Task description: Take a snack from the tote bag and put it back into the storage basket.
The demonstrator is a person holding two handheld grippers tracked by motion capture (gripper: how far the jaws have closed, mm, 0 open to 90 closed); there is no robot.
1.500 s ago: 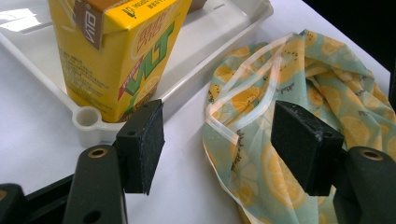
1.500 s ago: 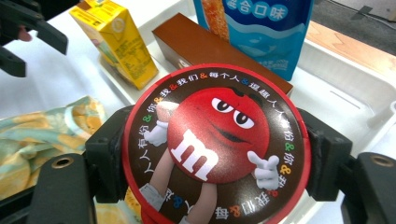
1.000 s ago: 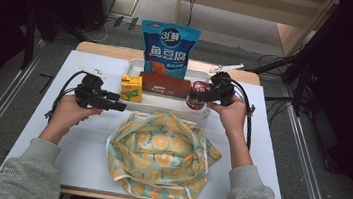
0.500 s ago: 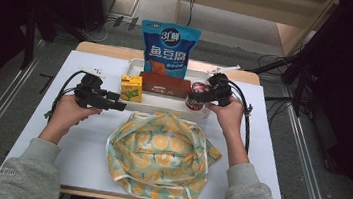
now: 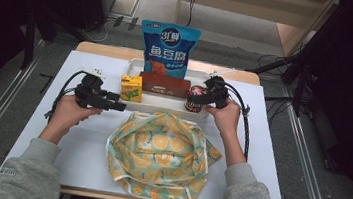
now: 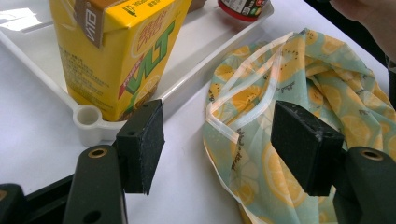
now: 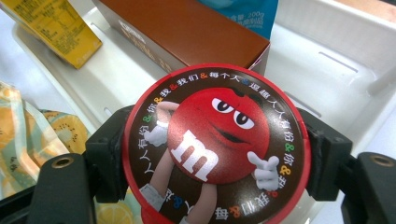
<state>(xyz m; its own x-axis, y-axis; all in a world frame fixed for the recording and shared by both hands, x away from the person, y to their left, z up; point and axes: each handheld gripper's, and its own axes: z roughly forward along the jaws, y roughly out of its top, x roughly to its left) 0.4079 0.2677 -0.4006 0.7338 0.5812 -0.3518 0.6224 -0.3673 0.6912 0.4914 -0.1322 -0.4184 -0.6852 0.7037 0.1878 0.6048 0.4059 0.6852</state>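
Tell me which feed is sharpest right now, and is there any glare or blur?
Right gripper view: the candy tub lid is crisp with faint sheen; the tray behind looks bright and soft. Left gripper view: the juice carton is slightly soft, the claw pads sharp. High view: the table is evenly lit, the surroundings dark.

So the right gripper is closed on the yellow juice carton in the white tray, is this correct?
Not quite. The right gripper is closed on the round M&M's tub in the white tray, as the right gripper view shows. The yellow juice carton stands free.
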